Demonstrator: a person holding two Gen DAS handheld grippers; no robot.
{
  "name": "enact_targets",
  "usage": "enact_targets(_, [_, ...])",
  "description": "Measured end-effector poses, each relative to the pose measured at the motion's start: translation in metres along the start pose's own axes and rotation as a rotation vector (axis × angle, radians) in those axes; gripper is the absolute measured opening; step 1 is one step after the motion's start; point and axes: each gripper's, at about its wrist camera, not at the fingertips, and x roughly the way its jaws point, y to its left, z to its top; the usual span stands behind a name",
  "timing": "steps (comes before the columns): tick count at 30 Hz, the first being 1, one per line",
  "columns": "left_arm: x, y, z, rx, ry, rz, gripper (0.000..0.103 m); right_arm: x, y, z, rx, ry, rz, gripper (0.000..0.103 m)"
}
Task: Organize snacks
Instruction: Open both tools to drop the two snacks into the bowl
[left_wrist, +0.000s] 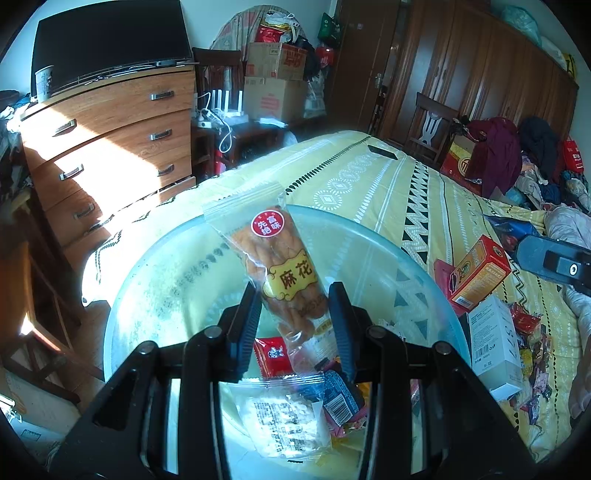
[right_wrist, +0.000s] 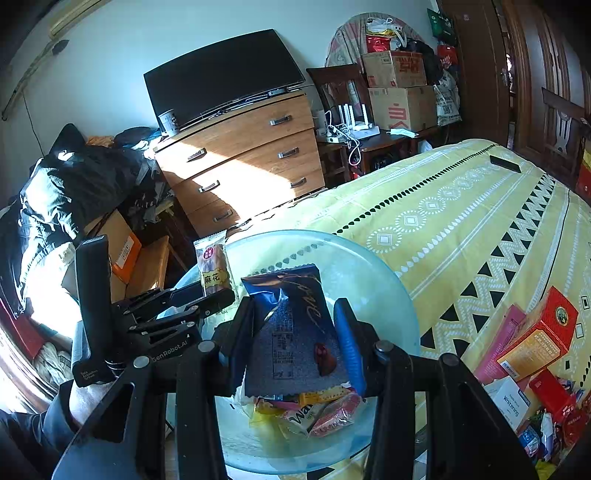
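Note:
My left gripper is shut on a clear packet of fried dough twists with a yellow label. It holds the packet upright over a large clear bowl on the yellow bedspread. In the right wrist view my right gripper is shut on a dark blue snack packet, also above the bowl. The left gripper and its twist packet show just left of it. Several small packets lie in the bowl, among them a red one and a clear one of white pieces.
A heap of loose snacks lies on the bedspread right of the bowl, with an orange-red box and a white box. A small black object rests near the bed's far edge. A wooden chest of drawers stands beyond the bed.

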Motion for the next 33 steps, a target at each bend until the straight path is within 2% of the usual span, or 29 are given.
enact_targets(27, [0.01,0.003,-0.006,-0.004,0.016,0.009,0.038,0.011,-0.007,-0.009,0.007,0.014,-0.007,0.048])
enact_targets(29, [0.012,0.005,-0.004,-0.002,0.025,0.012,0.04,0.012,-0.007,-0.01,0.009,0.016,-0.006,0.052])
enact_targets(30, [0.012,0.005,-0.004,-0.001,0.028,0.015,0.045,0.012,-0.007,-0.01,0.009,0.015,-0.008,0.054])
enact_targets(33, [0.013,0.005,-0.007,-0.003,0.033,0.025,0.07,0.012,-0.007,-0.01,0.008,0.011,-0.011,0.065])
